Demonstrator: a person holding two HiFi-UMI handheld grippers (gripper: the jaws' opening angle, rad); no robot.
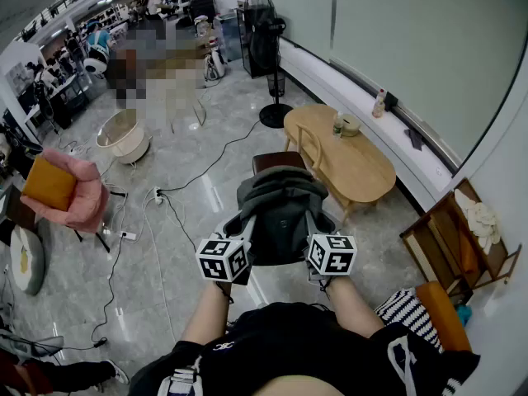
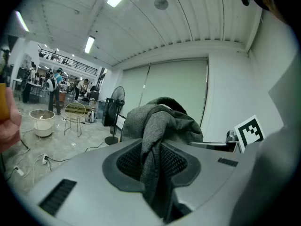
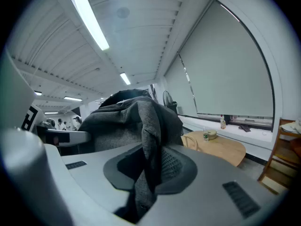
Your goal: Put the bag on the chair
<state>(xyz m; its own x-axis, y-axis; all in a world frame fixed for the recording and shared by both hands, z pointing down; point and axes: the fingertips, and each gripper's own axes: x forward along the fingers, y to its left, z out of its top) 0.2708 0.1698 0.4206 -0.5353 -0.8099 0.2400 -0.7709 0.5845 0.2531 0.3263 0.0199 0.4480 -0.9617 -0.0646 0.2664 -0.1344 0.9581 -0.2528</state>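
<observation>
left gripper (image 2: 157, 171): jaws drawn in to a narrow gap, pads pinching a fold of the grey bag's fabric
right gripper (image 3: 146, 173): same, nearly closed on another fold of the cloth, nothing else between the jaws
bag (image 1: 280, 209): hangs in the air between both grippers, in front of the person, above and just short of the chair; not resting on anything
chair (image 1: 277, 160): dark seat partly hidden behind the bag, curved wooden back on the table side, close beside the oval table (image 1: 363, 172)
risk, slip: each grip is on a thin fold only; if the bag's weight pulls the cloth through the pads, it likely drops to the floor short of the seat
risk, overhang: the seat looks small against the slumped bag, so a landing near the front edge could let it slide off
risk, snag: the bag could catch on the chair back
risk, uneven release: one side let go first – the bag swings and tips off
</observation>
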